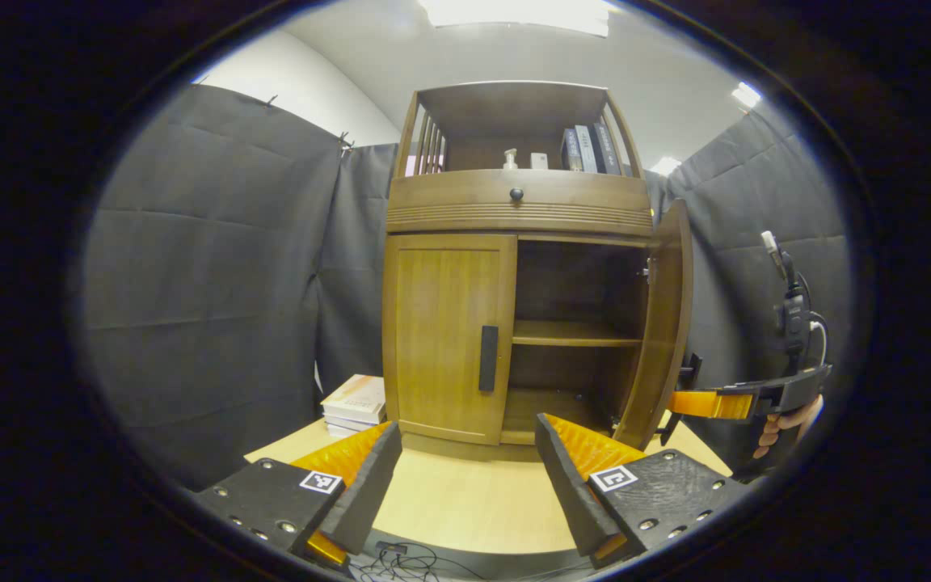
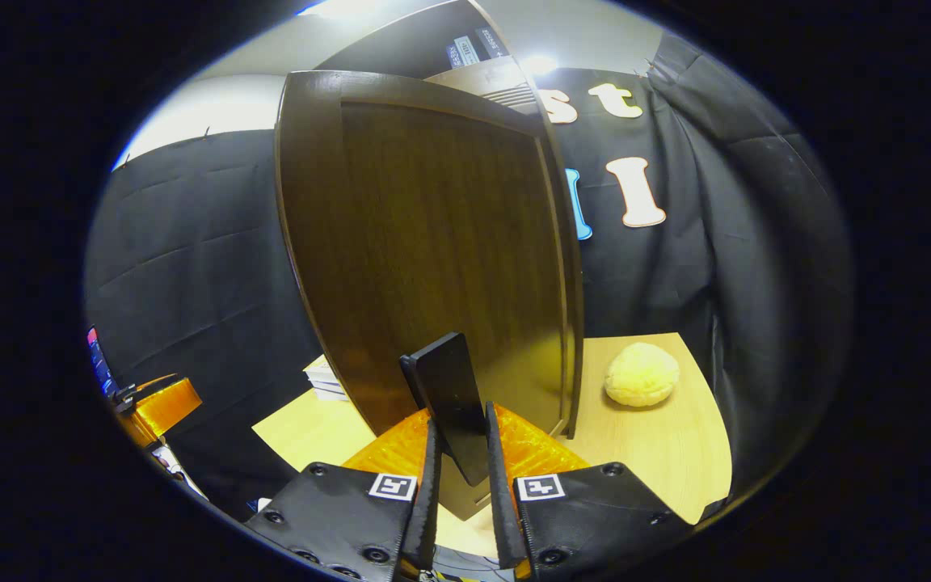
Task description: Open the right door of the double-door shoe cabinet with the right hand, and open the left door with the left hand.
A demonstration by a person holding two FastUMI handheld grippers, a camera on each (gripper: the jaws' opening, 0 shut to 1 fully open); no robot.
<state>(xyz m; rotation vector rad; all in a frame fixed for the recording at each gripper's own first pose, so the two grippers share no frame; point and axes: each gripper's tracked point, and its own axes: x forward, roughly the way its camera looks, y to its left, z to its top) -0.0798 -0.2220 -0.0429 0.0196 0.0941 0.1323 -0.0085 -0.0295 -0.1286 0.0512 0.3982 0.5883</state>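
Right door's handle (image 2: 451, 402) sits between right tongs (image 2: 461, 469).

Open path to left door handle (image 1: 488, 358)

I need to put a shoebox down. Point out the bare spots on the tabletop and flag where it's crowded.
Bare tabletop lies in front of the closed left door, between the left gripper and the cabinet. Another free patch surrounds the yellow bun, beside the open right door. Crowded: the stack of books at the cabinet's left, and the right gripper clamped on the door handle.
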